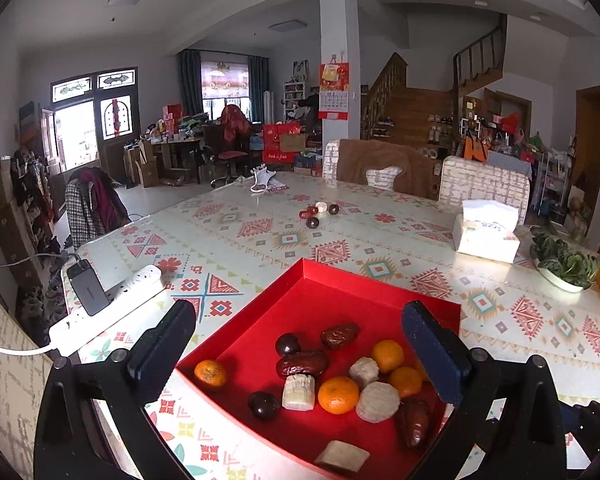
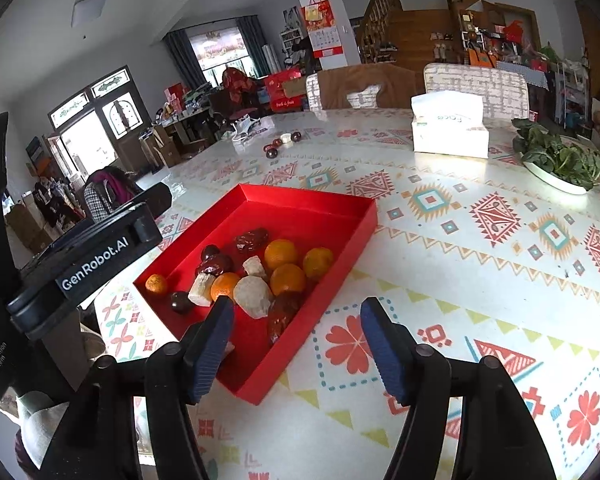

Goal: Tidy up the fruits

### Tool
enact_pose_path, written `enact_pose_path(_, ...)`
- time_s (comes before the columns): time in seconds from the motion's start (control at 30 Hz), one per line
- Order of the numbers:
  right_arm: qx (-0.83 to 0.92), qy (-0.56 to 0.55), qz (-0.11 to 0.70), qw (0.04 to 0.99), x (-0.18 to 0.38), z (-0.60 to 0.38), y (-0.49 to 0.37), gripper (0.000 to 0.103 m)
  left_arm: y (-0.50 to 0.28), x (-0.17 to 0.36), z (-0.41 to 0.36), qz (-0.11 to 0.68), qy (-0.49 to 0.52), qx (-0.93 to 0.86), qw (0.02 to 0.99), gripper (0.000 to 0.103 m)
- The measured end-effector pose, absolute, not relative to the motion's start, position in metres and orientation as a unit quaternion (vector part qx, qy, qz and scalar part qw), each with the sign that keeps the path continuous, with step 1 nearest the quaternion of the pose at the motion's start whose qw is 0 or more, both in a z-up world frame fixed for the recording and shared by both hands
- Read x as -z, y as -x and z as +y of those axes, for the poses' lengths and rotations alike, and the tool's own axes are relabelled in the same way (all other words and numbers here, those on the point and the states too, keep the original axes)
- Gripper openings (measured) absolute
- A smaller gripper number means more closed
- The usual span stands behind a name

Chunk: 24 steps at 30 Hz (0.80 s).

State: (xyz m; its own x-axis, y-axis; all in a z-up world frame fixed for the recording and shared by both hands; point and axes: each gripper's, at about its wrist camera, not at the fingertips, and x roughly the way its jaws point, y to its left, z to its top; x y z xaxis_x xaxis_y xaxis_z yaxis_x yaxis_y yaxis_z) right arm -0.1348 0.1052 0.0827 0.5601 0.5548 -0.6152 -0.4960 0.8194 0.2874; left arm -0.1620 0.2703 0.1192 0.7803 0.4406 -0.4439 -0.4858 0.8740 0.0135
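A red tray [image 1: 260, 320] [image 2: 352, 240] lies on the patterned table. It holds several small oranges [image 1: 338, 395] [image 2: 281, 254], dark red dates [image 1: 301, 363] [image 2: 252, 239], dark round fruits [image 1: 263, 405] [image 2: 181, 302] and pale chunks [image 1: 377, 401] [image 2: 252, 294]. A few more dark fruits and one pale piece [image 1: 318, 212] [image 2: 282, 142] lie loose on the far side of the table. My left gripper [image 1: 296, 344] is open and empty, over the tray. My right gripper [image 2: 296, 316] is open and empty at the tray's near right edge. The left gripper's body shows in the right wrist view [image 2: 96, 256].
A white power strip with a black adapter [image 1: 108, 300] lies left of the tray. A tissue box [image 1: 486, 230] [image 2: 448, 130] and a dish of leafy greens [image 1: 562, 262] [image 2: 560, 160] stand at the right. Chairs stand behind the table's far edge.
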Motion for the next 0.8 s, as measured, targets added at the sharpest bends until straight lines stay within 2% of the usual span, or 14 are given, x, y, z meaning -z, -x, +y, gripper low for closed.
enact_pose_path(0.53,-0.291,-0.032,0.308,0.905,-0.098,0.067,0.177,0.079,0.207,-0.157,0.214,0.158,0.03,-0.232,0.959,0.103)
enact_pose_path(0.8,-0.288,-0.049,0.299,0.908,-0.099,0.045,0.183,0.079,0.214,-0.166,0.189,0.141,0.019,-0.22,0.965,0.103)
